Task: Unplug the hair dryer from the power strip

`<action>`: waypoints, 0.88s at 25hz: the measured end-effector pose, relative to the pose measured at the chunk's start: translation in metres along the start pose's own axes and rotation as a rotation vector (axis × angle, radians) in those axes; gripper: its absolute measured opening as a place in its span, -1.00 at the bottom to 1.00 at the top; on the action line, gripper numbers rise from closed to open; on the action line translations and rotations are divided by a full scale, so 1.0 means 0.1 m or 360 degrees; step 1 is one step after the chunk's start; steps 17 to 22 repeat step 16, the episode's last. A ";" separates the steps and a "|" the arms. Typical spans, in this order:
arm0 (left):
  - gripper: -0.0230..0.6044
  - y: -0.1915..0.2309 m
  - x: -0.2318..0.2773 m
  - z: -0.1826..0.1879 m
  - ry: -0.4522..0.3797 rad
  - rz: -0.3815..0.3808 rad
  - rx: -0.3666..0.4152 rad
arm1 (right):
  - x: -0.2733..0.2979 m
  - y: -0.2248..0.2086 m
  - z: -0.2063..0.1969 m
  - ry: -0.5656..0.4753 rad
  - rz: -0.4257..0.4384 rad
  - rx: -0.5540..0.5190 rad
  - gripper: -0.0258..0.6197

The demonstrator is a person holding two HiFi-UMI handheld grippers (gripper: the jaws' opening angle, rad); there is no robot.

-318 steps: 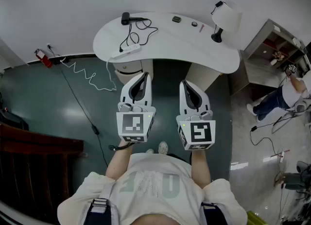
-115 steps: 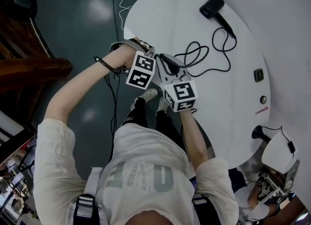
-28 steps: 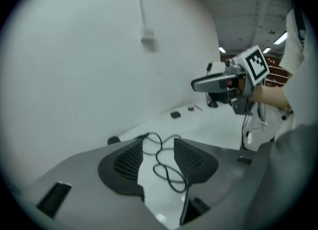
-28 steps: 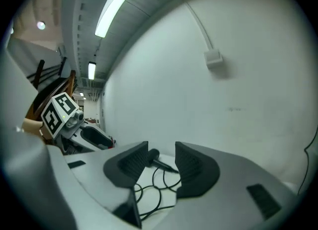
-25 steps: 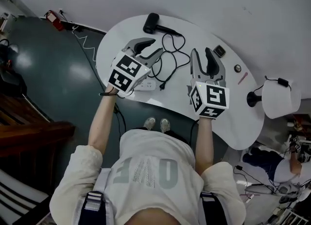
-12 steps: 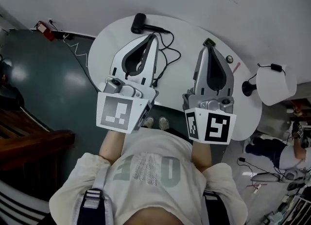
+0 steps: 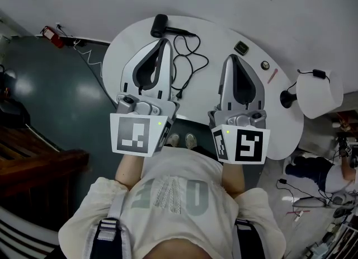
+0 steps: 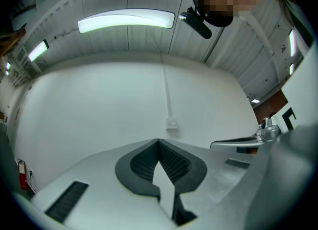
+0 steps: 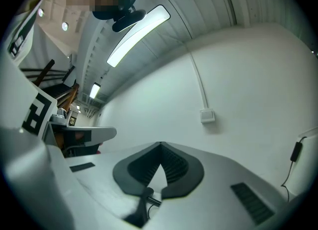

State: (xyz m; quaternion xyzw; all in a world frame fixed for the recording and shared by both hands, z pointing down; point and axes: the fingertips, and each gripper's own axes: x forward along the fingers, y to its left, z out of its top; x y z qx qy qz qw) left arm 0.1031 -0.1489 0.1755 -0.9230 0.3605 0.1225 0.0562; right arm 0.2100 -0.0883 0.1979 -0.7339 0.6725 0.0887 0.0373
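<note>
The black hair dryer (image 7: 159, 24) lies at the far edge of the white table (image 7: 201, 93). Its black cord (image 7: 187, 56) loops toward me, and the loose end (image 7: 178, 92) rests beside my left gripper's body. That body hides the power strip. My left gripper (image 7: 164, 41) and right gripper (image 7: 234, 57) hang raised above the table, side by side, pointing at the wall. Both are shut with nothing between the pads. In the left gripper view the closed tips (image 8: 159, 139) face bare wall. Below the closed tips (image 9: 160, 144) in the right gripper view, a bit of black cord (image 9: 144, 201) shows.
A lamp with a white shade (image 7: 319, 93) stands at the table's right end. Near it lie a small black box (image 7: 241, 47), a round knob (image 7: 265, 65) and a pink pen (image 7: 272, 76). A red extinguisher (image 7: 49, 33) and a white coiled cable (image 7: 89, 56) are on the floor at left.
A second ago both grippers were open and low over the table. They have since shut, risen and tilted up toward the wall, with nothing in them.
</note>
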 end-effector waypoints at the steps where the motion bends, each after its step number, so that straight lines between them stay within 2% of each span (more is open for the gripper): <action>1: -0.91 0.01 -0.01 0.00 0.0004 0.0004 -0.0007 | 0.00 0.01 0.01 -0.0005 0.0009 0.0002 -0.91; 6: -0.91 -0.03 -0.02 -0.02 0.0022 0.0006 0.0059 | 0.02 0.05 -0.03 0.0001 0.0048 0.0007 -0.91; 13: -0.91 0.06 -0.08 0.00 0.0026 0.0022 0.0042 | 0.06 0.17 -0.08 0.0027 0.0113 0.0015 -0.91; 22: -0.91 0.10 -0.10 0.01 0.0021 0.0027 0.0043 | 0.08 0.21 -0.08 0.0025 0.0126 0.0019 -0.91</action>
